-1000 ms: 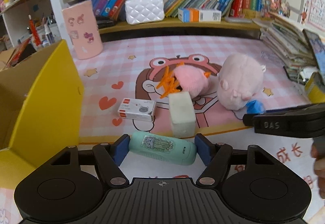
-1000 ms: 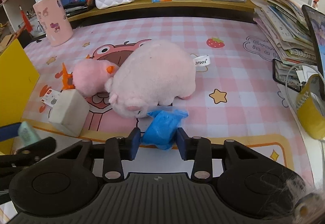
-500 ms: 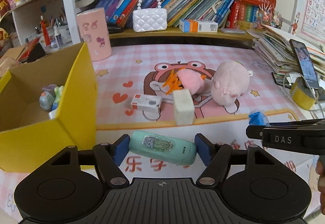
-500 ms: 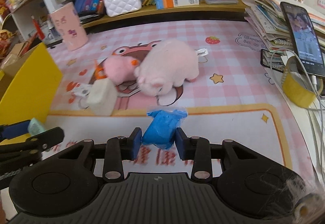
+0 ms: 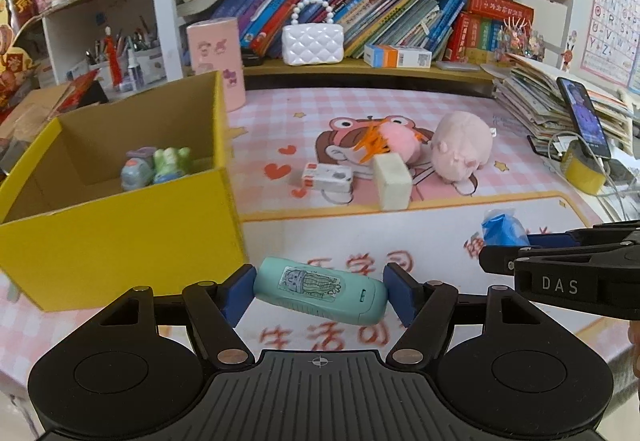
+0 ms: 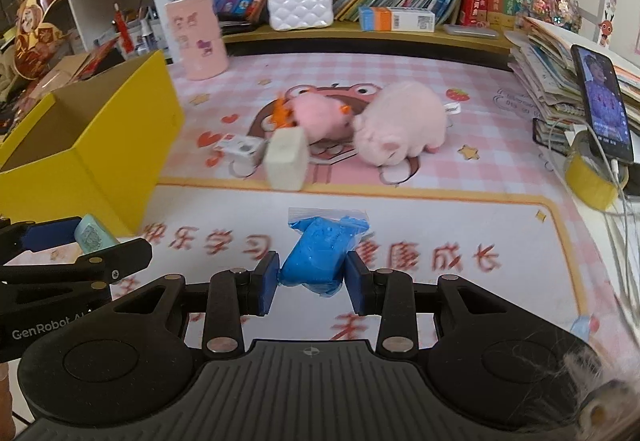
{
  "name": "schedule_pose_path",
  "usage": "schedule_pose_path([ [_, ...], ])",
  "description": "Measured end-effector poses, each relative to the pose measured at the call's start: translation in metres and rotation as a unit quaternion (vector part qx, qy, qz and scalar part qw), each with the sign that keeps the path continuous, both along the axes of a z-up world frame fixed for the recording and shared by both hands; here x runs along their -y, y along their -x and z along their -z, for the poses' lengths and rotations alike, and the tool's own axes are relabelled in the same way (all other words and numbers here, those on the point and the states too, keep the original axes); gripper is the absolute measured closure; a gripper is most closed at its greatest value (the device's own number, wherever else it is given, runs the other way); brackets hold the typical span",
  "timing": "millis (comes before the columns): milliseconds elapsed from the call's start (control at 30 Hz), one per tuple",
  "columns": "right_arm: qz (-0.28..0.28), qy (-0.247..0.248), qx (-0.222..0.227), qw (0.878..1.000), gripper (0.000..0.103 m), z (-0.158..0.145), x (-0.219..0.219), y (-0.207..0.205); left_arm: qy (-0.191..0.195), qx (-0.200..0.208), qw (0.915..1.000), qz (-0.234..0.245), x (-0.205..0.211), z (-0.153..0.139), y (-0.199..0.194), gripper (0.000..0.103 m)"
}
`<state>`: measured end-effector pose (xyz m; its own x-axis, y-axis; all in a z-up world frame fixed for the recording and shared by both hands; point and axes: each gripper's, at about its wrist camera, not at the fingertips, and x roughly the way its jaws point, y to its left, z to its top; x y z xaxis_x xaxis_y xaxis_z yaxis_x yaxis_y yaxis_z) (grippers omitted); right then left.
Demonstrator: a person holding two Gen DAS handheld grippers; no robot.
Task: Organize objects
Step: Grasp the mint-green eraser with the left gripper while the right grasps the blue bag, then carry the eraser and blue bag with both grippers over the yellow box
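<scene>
left wrist: my left gripper (image 5: 320, 291) pinches smooth rounded teal case (image 5: 322, 291) lengthwise, just right of matte yellow cardboard box (image 5: 120, 237), glossy figurines (image 5: 156, 167) inside | right wrist: my right gripper (image 6: 312, 283) squeezes crinkly clear bag of blue clay (image 6: 316, 253), well right of box (image 6: 100, 145), fuzzy pink pig plush (image 6: 400, 125) beyond

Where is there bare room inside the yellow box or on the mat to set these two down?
Inside the yellow cardboard box, the floor is bare along the left and back walls; small pastel toys crowd its right front corner. The white front strip of the pink play mat is bare. The middle is crowded: beige foam block, white carton, pink plush pig.
</scene>
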<state>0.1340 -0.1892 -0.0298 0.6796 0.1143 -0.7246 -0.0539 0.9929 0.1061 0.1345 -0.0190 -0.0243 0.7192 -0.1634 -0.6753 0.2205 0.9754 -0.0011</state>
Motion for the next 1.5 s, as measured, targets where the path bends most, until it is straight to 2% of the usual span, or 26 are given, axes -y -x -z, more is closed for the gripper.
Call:
schedule_pose_path([
  [433,-0.029,0.014,0.0,0.999,0.07,0.001,-0.091,0.059,0.004,0.003,0.9999,-0.013,-0.079,-0.002,0.056,0.033],
  [867,-0.071,0.003,0.018,0.997,0.07,0.001,-0.169,0.09,-0.014,0.019,0.9982,-0.055,-0.156,-0.004,0.097,0.033],
  [1100,-0.088,0.011,0.038,0.995,0.07,-0.005,-0.194,0.095,-0.01,0.036,0.9967,-0.072,-0.179,-0.01,0.106,0.033],
  [1500,-0.092,0.022,0.052,0.994,0.07,-0.011,-0.208,0.096,0.003,0.053,0.9953,-0.081,-0.198,-0.018,0.105,0.033],
])
